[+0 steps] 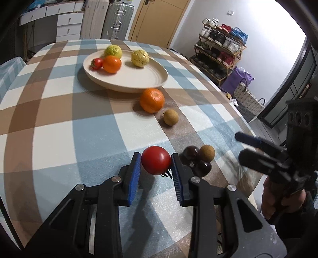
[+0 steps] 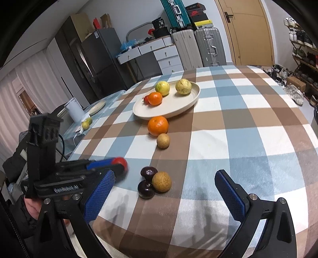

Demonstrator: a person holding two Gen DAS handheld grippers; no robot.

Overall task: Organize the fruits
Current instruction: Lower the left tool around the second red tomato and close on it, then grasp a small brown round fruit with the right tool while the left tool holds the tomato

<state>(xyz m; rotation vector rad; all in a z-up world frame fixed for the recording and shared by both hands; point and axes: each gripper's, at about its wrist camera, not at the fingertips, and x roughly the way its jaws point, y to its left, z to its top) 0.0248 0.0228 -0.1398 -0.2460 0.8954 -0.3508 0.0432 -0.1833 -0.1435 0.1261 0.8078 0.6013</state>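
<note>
Red tomato sits squeezed between the left gripper's blue fingers. Straight ahead, far up the table, waits the plate. The right gripper is wide open, holding nothing.

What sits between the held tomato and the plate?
In the left wrist view, an orange and a small brown fruit sit between the tomato and plate; otherwise bare tablecloth.

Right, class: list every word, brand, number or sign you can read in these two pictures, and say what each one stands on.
"GenRobot.AI", white lettering, slightly blurred: on the body of the left hand-held gripper, seen in the right wrist view.
Nike swoosh logo, no words: on the red and black shoebox stacked above the suitcases.
Print on the black box on the drawer unit: too small to read.
Left wrist view: no readable text.
</note>
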